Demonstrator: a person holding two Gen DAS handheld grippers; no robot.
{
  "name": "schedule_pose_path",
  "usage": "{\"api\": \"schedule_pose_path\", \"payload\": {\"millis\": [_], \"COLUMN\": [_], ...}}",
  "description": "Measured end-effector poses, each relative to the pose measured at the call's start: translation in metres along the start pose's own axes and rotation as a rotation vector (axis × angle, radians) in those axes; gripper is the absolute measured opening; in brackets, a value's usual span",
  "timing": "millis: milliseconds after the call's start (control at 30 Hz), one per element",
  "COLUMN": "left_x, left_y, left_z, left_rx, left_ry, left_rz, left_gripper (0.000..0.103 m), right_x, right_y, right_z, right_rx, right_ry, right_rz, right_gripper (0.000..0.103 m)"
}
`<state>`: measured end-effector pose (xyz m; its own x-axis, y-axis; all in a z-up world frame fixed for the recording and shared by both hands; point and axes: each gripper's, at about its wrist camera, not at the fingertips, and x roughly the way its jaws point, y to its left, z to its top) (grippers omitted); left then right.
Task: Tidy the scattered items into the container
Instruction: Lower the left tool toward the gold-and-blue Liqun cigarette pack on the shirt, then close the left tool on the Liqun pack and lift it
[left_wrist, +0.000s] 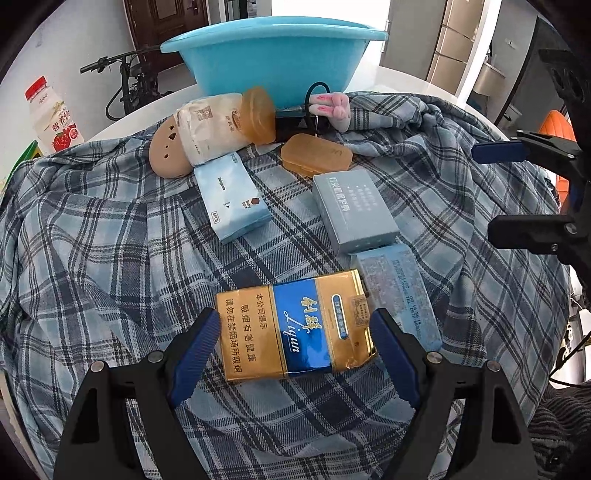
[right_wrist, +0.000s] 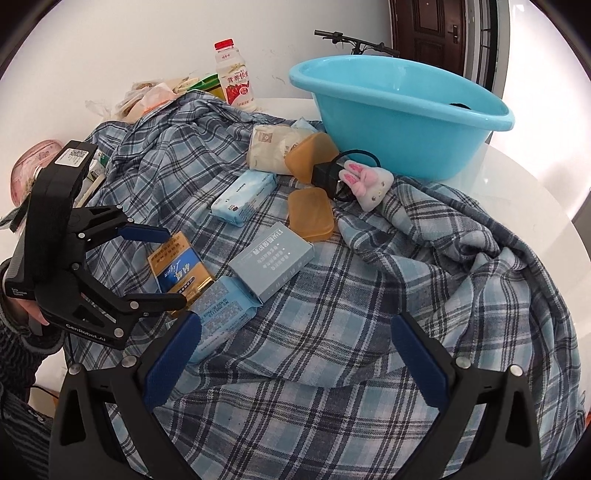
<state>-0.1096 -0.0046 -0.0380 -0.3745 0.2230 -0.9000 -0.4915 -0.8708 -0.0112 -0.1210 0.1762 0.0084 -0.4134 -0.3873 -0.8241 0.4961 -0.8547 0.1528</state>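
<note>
A gold and blue cigarette pack (left_wrist: 295, 325) lies on the plaid cloth between the open fingers of my left gripper (left_wrist: 295, 332), with gaps on both sides. It also shows in the right wrist view (right_wrist: 181, 271), with the left gripper (right_wrist: 170, 266) straddling it. My right gripper (right_wrist: 295, 350) is open and empty above bare cloth. The blue basin (left_wrist: 273, 55) (right_wrist: 399, 110) stands at the far side. Scattered before it are a grey box (left_wrist: 354, 210), tissue packs (left_wrist: 232, 195) (left_wrist: 402, 295), amber cases (left_wrist: 316, 153) (left_wrist: 258, 114) and a plush bunny (left_wrist: 332, 107).
A plaid shirt (right_wrist: 369, 332) covers the round white table (right_wrist: 524, 192). A red-capped drink bottle (right_wrist: 236, 77) stands by the wall at the left. A tan speckled pouch with a white packet (left_wrist: 192, 140) lies left of the basin. A black charger (right_wrist: 328, 177) lies beside the bunny.
</note>
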Motion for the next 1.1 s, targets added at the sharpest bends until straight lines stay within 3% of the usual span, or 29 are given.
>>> {"api": "schedule_pose_path", "payload": {"millis": [500, 1100], "left_x": [-0.012, -0.025], "left_y": [0.009, -0.005], "left_z": [-0.01, -0.036], "left_rx": [-0.015, -0.104], "left_ry": [0.001, 0.018], "left_rz": [-0.025, -0.158], "left_gripper": [0.088, 0.088], "right_x": [0.002, 0.009], "right_y": [-0.008, -0.008], "right_z": [-0.003, -0.004], "right_rx": [0.027, 0.063], "right_ry": [0.011, 0.032], "right_rz": [0.003, 0.039], "right_gripper": [0.102, 0.102]}}
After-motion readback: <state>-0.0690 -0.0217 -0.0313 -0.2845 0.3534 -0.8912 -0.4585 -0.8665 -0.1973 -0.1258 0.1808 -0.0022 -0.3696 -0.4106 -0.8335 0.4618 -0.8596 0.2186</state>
